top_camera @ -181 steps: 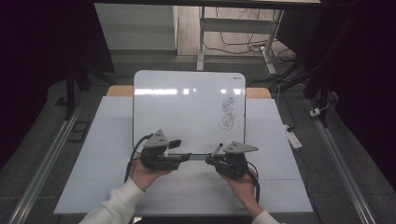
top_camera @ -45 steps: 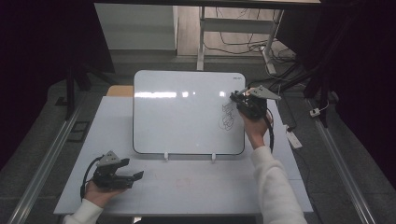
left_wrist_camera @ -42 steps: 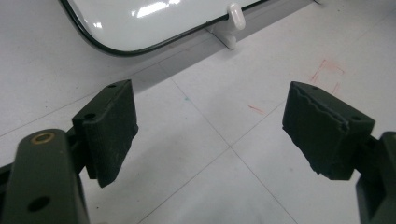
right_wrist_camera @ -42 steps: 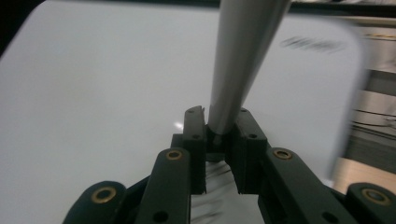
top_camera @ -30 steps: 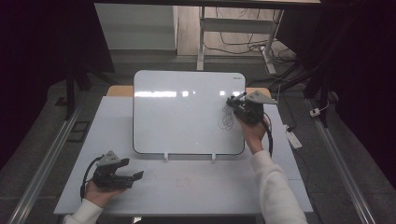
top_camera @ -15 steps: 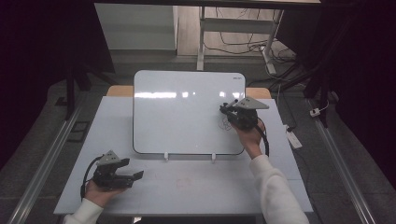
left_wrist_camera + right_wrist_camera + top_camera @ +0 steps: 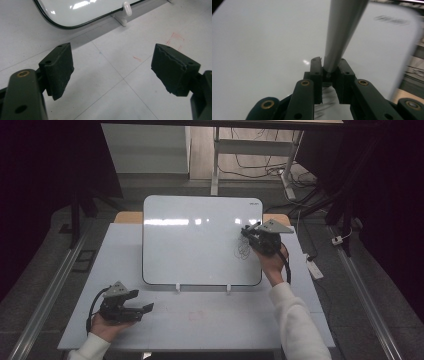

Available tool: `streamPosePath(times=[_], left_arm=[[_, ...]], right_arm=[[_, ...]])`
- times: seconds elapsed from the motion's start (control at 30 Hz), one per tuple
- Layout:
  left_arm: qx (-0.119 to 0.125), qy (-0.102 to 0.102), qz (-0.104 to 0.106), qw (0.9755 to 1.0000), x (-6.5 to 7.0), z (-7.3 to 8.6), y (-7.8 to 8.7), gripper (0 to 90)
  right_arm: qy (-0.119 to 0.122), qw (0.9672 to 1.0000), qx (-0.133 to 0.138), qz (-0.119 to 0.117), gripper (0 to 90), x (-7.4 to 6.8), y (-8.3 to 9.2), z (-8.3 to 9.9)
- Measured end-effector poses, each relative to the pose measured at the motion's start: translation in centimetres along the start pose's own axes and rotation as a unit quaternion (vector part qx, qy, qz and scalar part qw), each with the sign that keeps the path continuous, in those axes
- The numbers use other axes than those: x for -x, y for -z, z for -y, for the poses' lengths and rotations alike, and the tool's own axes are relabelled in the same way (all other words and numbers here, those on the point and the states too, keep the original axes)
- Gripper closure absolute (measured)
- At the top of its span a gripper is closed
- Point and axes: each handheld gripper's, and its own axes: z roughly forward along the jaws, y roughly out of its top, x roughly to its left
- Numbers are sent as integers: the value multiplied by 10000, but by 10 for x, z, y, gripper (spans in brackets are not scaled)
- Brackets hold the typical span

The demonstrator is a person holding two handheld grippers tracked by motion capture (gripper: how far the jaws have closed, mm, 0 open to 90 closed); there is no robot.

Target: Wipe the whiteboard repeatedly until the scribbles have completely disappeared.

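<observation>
A white whiteboard [image 7: 200, 240] lies on the table, with a black scribble [image 7: 243, 251] near its right edge. My right gripper [image 7: 248, 234] hovers over that scribble, shut on a grey marker [image 7: 342, 30] that sticks out between its jaws across the board [image 7: 262, 37]. Scribble lines [image 7: 324, 110] show just below the jaws. My left gripper [image 7: 145, 309] rests at the table's front left, open with nothing between its pads [image 7: 60, 70]. The board's lower corner [image 7: 75, 10] lies ahead of the left gripper [image 7: 123, 67].
Two white clip feet [image 7: 177, 288] stick out from the board's near edge. Faint red marks [image 7: 175, 40] dot the white table [image 7: 210, 320]. A power strip [image 7: 315, 268] and cables lie on the floor to the right.
Six seconds ago both grippers met near the table's front middle. Since then the right one went up to the scribble and shifted slightly over it; the left rests at the front left.
</observation>
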Motion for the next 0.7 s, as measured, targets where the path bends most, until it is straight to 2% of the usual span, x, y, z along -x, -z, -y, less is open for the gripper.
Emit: streamPosePath(times=[0.07, 0.1, 0.13, 0.17, 0.2, 0.27, 0.3, 0.33, 0.37, 0.43, 0.5, 0.53, 0.63, 0.7], left_arm=[[-5, -25, -2, 10000, 1, 0, 0, 188], [2, -32, 1, 10000, 1, 0, 0, 188], [14, -29, -3, 10000, 1, 0, 1, 188], [18, -28, -5, 10000, 1, 0, 1, 188], [15, -12, -5, 10000, 0, 0, 1, 189], [9, 12, 3, 10000, -1, 0, 0, 188], [-6, 7, 11, 10000, -1, 0, 0, 188], [-11, -1, 8, 10000, -1, 0, 0, 188], [-4, -8, 1, 10000, 0, 0, 0, 188], [27, -35, -3, 10000, 1, 0, 2, 189], [35, -25, -4, 10000, 1, 0, 2, 189], [33, -17, 4, 10000, 0, 0, 2, 189], [13, -6, 6, 10000, -1, 0, 1, 189], [19, -18, 6, 10000, 0, 1, 2, 189]], right_arm=[[-295, 9989, 179, 309, 777, 16, 1, -7], [-436, 9981, 228, 384, 776, 23, 1, -10], [-480, 9979, 234, 356, 777, 24, 0, -11], [-447, 9983, 224, 311, 777, 22, -2, -12], [-360, 9991, 174, 164, 776, 16, -4, -11], [-28, 9999, -18, -165, 777, -1, -8, -8], [132, 9998, -30, -112, 776, -4, -9, -8], [175, 9998, -43, -87, 777, -4, -9, -9], [26, 10000, 36, 0, 776, 1, -8, -10], [-240, 9990, 155, 337, 776, 13, -5, -12], [-400, 9983, 217, 373, 776, 19, -4, -13], [-301, 9986, 193, 397, 776, 16, -4, -13], [37, 9997, 24, 236, 776, 10, -2, -11], [-5, 9993, 53, 375, 776, 17, 3, -9]])
